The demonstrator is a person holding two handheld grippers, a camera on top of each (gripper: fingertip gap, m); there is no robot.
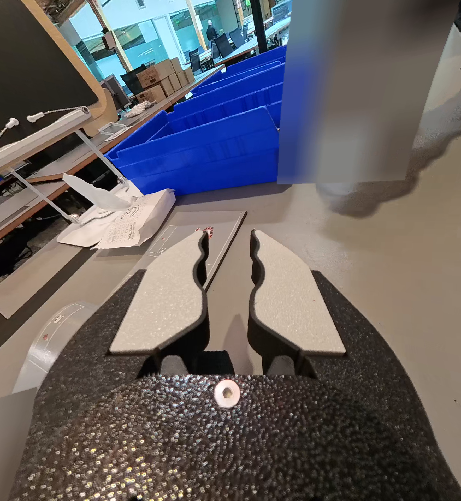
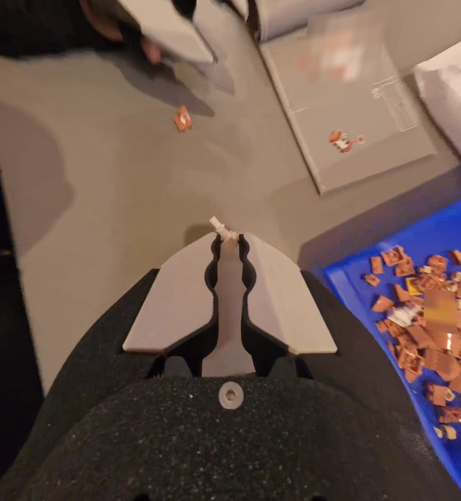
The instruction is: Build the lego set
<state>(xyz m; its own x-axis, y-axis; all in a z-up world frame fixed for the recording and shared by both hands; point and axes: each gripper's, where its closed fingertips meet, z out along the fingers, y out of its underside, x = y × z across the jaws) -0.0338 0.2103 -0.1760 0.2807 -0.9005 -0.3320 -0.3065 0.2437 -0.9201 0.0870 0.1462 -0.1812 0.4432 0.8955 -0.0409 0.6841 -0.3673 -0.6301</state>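
Observation:
My right gripper (image 2: 229, 236) is shut on a small white peg-like piece (image 2: 224, 230). The piece sits at the very fingertips and sticks out forward to the left, a little above the grey table (image 2: 115, 176). My left gripper (image 1: 229, 233) is open with nothing between its pads. It hovers over the table by the right edge of a grey instruction booklet (image 1: 218, 222). The booklet also shows in the right wrist view (image 2: 346, 108). A small brown brick (image 2: 182, 119) lies alone on the table ahead of the right gripper.
A blue bin (image 2: 359, 284) at the right holds several brown bricks (image 2: 427, 311). A row of blue bins (image 1: 202, 151) stands behind the booklet. A torn white paper bag (image 1: 131, 219) lies left of it. A lamp stand (image 1: 34, 141) and the table edge are at the left. My right fingertips sit around 15 cm from my left ones.

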